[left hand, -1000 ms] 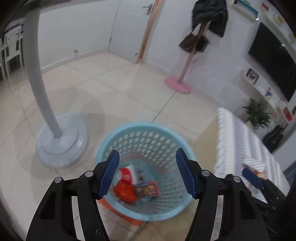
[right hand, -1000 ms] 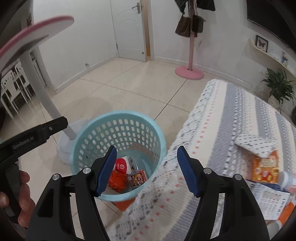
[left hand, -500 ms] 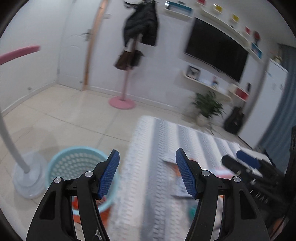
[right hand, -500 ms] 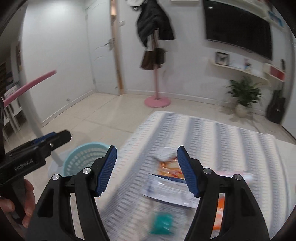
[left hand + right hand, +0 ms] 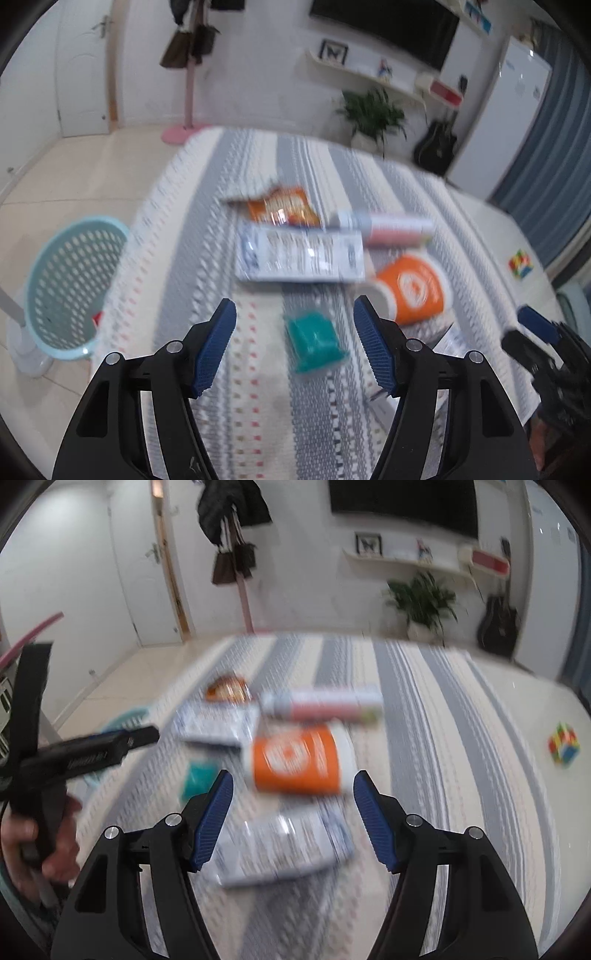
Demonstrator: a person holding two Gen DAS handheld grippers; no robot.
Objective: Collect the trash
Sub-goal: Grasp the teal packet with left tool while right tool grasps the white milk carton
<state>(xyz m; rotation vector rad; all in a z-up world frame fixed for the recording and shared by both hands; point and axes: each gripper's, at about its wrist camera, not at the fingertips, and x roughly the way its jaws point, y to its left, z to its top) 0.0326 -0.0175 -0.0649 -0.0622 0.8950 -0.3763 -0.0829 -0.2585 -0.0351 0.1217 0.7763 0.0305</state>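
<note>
Trash lies on a striped tablecloth (image 5: 207,229): a teal packet (image 5: 314,341), a white printed wrapper (image 5: 299,254), an orange snack bag (image 5: 282,208), a white and pink tube (image 5: 384,225) and an orange cup (image 5: 413,288) on its side. My left gripper (image 5: 295,347) is open and empty, with the teal packet between its fingers. My right gripper (image 5: 291,819) is open and empty over another white wrapper (image 5: 284,845), just short of the orange cup (image 5: 295,762). A light blue perforated basket (image 5: 70,280) stands on the floor left of the table.
A colourful puzzle cube (image 5: 563,742) sits at the table's right side. A white fan base (image 5: 26,360) stands beside the basket. A pink coat stand (image 5: 186,92), a potted plant (image 5: 421,602) and a guitar (image 5: 496,622) are at the far wall.
Both grippers swung right from over the basket to over the table and came closer to the trash. Both stay open and empty.
</note>
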